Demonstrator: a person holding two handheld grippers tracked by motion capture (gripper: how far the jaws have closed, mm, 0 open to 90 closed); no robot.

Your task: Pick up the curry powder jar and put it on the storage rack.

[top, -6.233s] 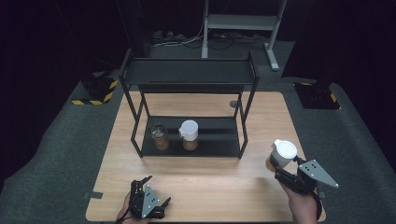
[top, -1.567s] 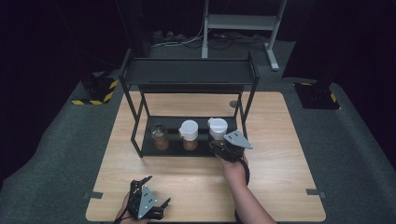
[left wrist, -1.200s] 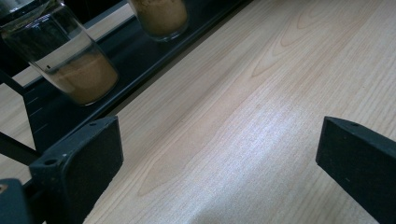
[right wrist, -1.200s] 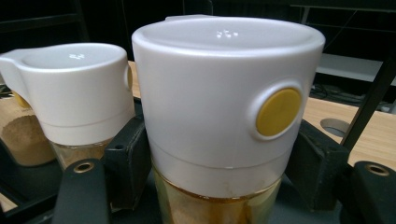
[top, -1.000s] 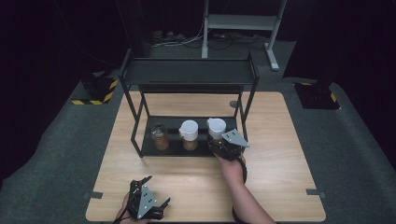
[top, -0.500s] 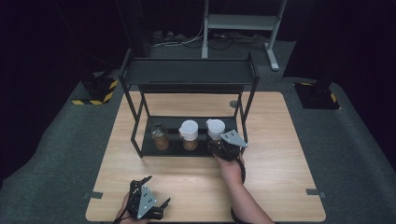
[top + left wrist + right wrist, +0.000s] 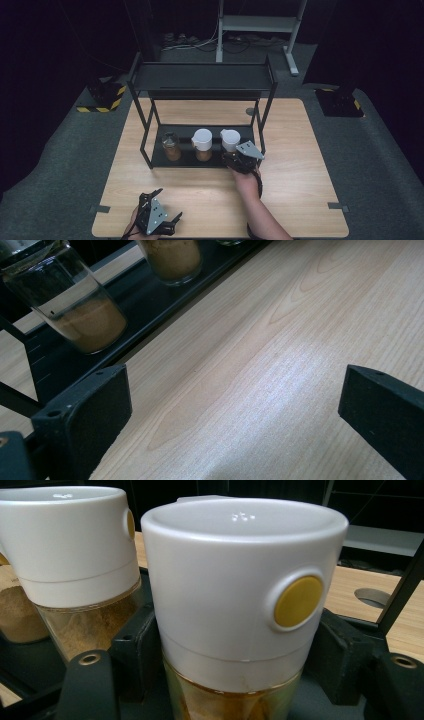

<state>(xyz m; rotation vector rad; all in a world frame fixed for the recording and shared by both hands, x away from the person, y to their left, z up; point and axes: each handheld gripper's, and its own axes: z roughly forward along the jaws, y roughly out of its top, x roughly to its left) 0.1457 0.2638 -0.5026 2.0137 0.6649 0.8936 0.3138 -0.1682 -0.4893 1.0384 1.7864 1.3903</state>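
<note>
A glass spice jar with a white lid [image 7: 230, 136] and a yellow button stands at the right end of the black rack's lower shelf [image 7: 159, 159]. My right gripper [image 7: 235, 159] is shut on this jar [image 7: 240, 595], one black finger [image 7: 135, 650] on each side of the glass. To its left stand a second white-lidded jar [image 7: 202, 137] [image 7: 70, 545] and a lidless jar of brown powder [image 7: 171, 146] [image 7: 75, 305]. My left gripper [image 7: 169, 203] sits near the table's front edge, open [image 7: 235, 405] over bare wood.
The black two-level rack [image 7: 200, 80] stands mid-table, and its posts frame the lower shelf. A round cable hole [image 7: 249, 111] lies behind its right post. Bare wooden table [image 7: 310, 160] spreads to the right and front.
My right gripper carried the white-lidded jar from the table's right front onto the lower shelf, then lowered it slightly beside the other jars. The left gripper stayed put.
</note>
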